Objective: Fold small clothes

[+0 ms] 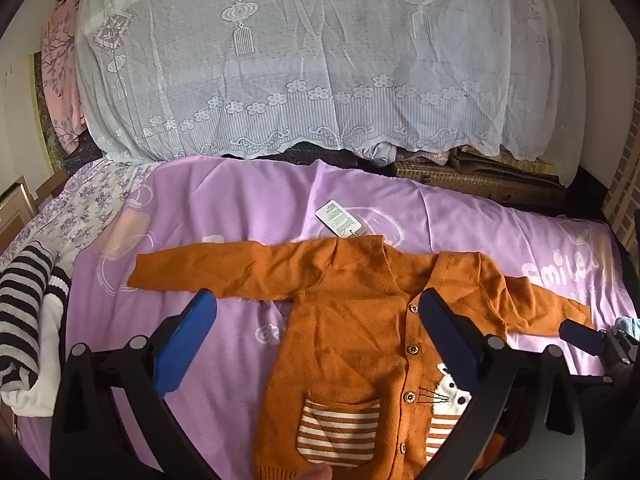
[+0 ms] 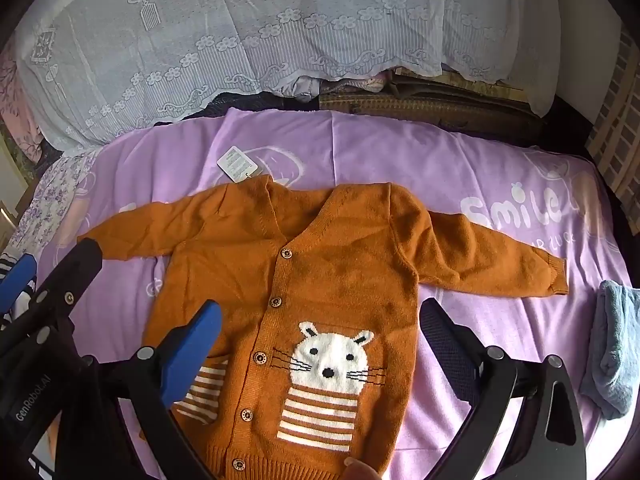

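We have the lilac blanket [image 2: 460,168] spread flat as our folding surface, with the lace-covered bedding [image 2: 280,20] piled behind it out of the way. On it the orange knitted cardigan [image 2: 332,248] lies face up, buttoned, both sleeves stretched out sideways, which looks to us like the starting layout for a fold: nothing has been turned in yet. Its paper hang tag [image 2: 237,164] rests just above the collar on the blanket. A folded grey-blue cloth [image 2: 612,344] sits near the right sleeve cuff, and a striped garment [image 1: 24,320] lies off the blanket's left edge, probably set aside.

Our left gripper [image 1: 316,312] hovers over the cardigan's left half, tilted downward, jaws spread wide and gripping nothing. Our right gripper [image 2: 320,320] angles more steeply down above the cat motif, likewise fully spread and empty.
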A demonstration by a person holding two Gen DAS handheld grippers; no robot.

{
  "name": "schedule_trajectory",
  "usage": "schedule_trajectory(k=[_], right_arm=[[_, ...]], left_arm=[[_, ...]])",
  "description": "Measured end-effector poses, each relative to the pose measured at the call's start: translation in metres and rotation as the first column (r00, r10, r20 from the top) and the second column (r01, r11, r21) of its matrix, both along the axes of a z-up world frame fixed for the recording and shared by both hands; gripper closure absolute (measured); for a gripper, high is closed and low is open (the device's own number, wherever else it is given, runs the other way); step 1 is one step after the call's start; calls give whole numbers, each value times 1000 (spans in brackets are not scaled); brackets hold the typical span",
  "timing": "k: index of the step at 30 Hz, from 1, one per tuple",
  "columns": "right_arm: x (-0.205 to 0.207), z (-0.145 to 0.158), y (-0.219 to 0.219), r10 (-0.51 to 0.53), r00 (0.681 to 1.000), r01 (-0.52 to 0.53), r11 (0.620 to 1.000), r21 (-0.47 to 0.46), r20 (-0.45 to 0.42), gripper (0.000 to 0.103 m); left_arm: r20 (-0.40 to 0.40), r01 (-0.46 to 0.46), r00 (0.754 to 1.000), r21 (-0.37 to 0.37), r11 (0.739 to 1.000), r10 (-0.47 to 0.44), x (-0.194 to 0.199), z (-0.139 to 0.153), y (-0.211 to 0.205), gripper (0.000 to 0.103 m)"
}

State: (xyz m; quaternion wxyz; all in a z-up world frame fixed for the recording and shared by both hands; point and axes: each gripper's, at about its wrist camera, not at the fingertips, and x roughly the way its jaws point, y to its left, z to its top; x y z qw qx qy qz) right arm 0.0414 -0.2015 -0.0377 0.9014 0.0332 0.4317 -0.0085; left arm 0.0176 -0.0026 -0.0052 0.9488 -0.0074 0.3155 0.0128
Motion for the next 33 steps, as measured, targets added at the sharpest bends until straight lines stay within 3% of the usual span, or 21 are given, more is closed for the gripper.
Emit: schedule_trajectory(k=[33], right_arm=[[-2,1,1,2,1000,-2,1000,3,1,4]], left_arm=[[5,0,1000,-3,1000,0,-6,-2,1,4]])
